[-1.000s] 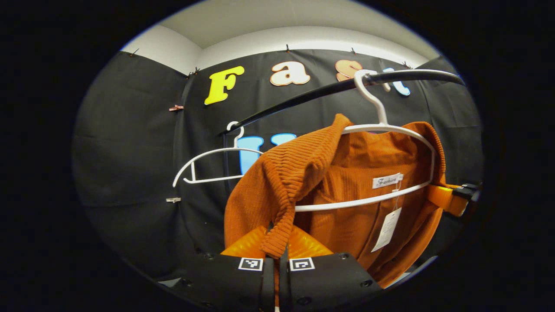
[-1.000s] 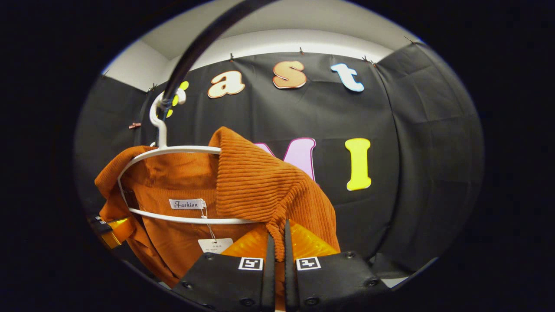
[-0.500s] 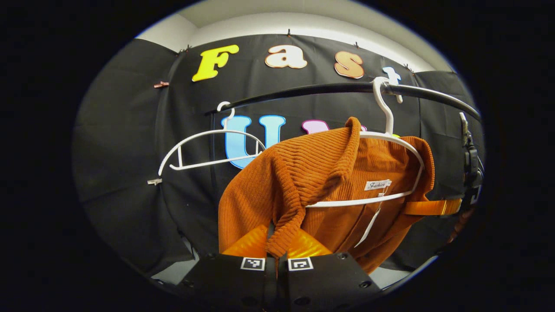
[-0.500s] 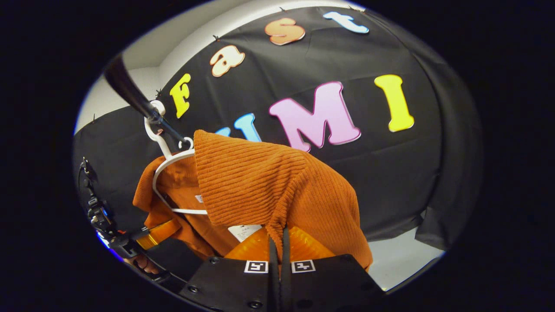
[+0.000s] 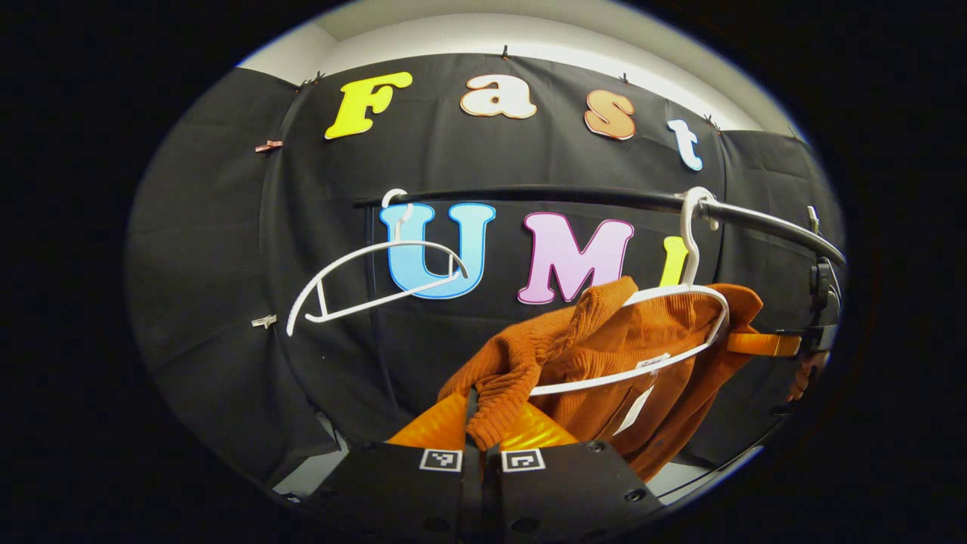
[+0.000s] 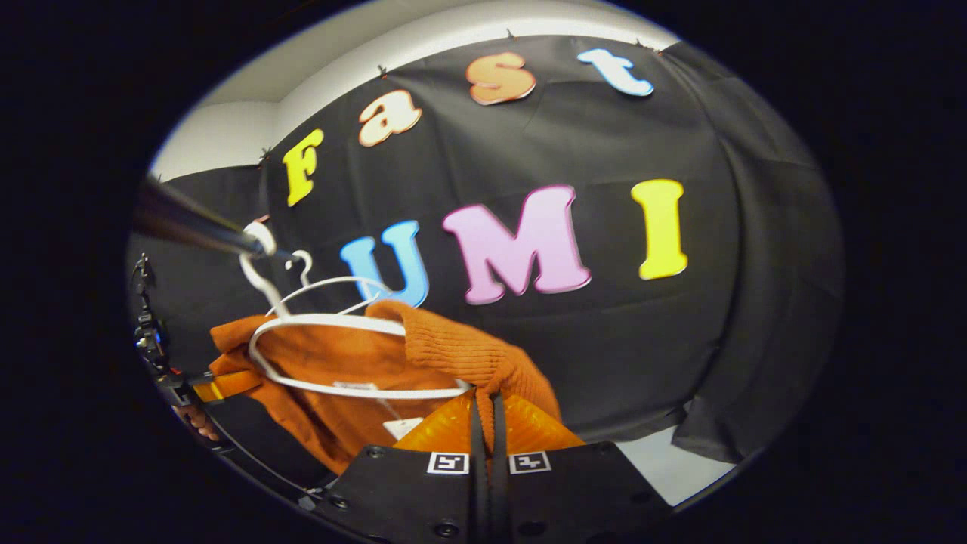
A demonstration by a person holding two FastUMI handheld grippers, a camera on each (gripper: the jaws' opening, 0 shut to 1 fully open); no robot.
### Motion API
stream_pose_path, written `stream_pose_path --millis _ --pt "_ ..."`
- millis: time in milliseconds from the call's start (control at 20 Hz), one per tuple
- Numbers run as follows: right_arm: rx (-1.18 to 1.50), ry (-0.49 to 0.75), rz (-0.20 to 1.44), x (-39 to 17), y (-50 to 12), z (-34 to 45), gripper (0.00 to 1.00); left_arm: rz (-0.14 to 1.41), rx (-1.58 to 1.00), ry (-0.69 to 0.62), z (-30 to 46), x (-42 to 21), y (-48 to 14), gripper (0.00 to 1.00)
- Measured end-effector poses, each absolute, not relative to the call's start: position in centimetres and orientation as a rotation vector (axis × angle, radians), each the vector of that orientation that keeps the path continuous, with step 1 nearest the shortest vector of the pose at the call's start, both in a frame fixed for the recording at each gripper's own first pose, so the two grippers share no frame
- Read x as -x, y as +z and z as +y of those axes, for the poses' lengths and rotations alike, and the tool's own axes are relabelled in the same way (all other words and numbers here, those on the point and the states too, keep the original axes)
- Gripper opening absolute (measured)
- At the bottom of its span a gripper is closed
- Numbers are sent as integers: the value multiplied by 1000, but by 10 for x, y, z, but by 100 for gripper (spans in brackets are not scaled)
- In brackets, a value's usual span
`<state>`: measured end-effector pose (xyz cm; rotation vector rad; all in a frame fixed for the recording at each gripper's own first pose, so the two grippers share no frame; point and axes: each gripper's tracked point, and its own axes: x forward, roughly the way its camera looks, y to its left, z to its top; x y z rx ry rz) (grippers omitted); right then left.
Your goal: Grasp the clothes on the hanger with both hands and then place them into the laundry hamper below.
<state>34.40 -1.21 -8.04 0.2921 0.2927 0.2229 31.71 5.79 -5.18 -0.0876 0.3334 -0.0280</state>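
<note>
Presently we find the left gripper [image 5: 483, 423] and the right gripper [image 6: 489, 423] each closed tight on a shoulder fold of the orange sweater [image 5: 604, 355], which hangs partly draped over a white hanger [image 5: 691, 302] hooked on the black rail [image 5: 574, 195].

Black cloth [image 5: 227, 302] is hanging across the booth's walls, pinned along its top edge. A white wall [image 6: 227, 140] is showing above it. A pale floor [image 6: 680, 472] is peeking out beneath.
</note>
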Motion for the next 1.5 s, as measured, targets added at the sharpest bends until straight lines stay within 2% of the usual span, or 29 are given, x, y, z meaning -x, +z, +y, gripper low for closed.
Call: stream_pose_path --millis 150,350,450,600,900,1150,1350,1500 --pt "-248 101 197 -366 -73 -41 5 325 59 -13 65 -326 -50 5" --pt "-199 30 246 -388 -118 -67 5 315 50 -36 57 -327 -43 5" --pt "-232 47 306 -387 -151 -60 5 317 42 -39 57 -328 -46 5" --pt "-291 125 364 -368 -178 -27 5 342 41 6 75 -329 -62 5" --pt "-430 306 407 -316 -188 36 5 478 44 76 113 -303 -142 5" --pt "-497 463 383 -275 -174 88 5 459 15 -19 83 -280 -178 5" --pt "-533 611 371 -239 -147 139 5 392 47 -126 35 -271 -160 5" --pt "-526 676 350 -232 -127 158 5 314 84 -193 2 -271 -134 5"
